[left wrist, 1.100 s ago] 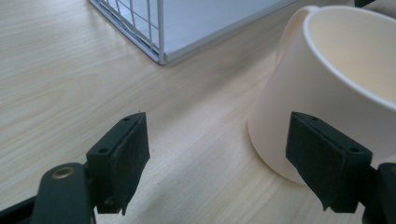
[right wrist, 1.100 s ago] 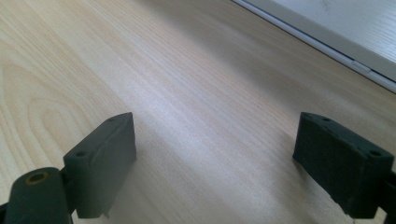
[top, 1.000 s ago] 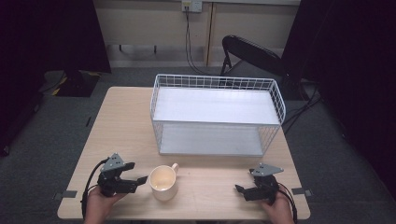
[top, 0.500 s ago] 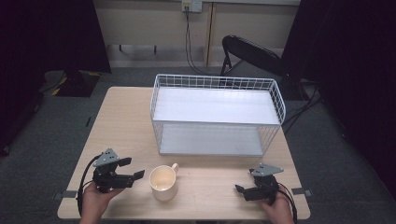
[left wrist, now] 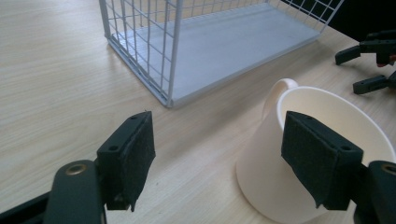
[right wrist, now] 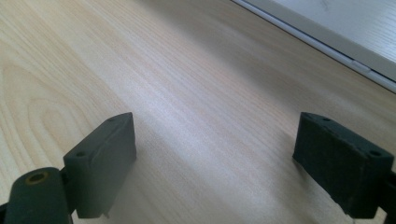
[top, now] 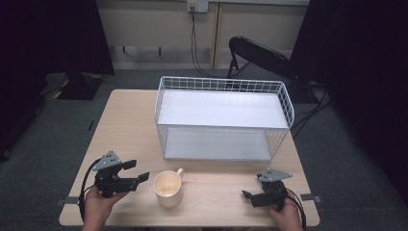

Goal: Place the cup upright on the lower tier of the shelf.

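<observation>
Mug (top: 168, 188) sits upright on worktop (top: 130, 125), front of wire basket (top: 222, 118). Left gripper (top: 136, 171) has backed off w/ jaws open — looks like a release. Right gripper (top: 247, 197) idle, jaws open.

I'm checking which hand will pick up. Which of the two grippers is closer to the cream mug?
The left gripper: its open jaws sit just beside the cream mug, while the right gripper rests farther off near the table's right edge.
</observation>
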`<state>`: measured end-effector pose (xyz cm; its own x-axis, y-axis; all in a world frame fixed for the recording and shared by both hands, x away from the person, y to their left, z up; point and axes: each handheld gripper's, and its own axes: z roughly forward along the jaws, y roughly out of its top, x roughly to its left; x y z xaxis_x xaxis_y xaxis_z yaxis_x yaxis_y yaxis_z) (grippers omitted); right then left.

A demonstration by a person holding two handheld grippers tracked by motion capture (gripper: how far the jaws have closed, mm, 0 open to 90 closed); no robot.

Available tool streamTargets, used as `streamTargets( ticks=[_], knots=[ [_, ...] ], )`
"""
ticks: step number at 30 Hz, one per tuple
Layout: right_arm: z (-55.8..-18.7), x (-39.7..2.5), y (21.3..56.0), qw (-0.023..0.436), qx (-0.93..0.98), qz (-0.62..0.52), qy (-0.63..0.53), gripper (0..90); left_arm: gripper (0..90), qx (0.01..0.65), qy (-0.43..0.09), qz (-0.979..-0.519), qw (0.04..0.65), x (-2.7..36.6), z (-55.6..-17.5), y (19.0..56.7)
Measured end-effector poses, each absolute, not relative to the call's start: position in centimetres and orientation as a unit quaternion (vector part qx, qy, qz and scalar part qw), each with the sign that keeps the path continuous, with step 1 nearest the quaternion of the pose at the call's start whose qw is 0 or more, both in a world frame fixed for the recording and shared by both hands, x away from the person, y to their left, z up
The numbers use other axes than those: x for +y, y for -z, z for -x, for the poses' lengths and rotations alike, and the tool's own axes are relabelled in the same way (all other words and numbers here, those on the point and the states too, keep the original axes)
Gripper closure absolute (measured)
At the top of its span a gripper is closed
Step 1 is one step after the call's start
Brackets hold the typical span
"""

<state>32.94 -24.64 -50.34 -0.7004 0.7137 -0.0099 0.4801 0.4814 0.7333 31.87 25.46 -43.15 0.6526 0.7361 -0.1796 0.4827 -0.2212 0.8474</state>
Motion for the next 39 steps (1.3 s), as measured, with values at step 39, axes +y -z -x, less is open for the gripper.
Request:
streamTargets(
  ticks=[39],
  knots=[
    [-32.9, -24.6, 50.3, 0.159, 0.846, -0.353, -0.367, 12.2, 53.8, 0.341, -0.128, -0.791, 0.492, 21.7, -31.5, 43.9]
  ],
)
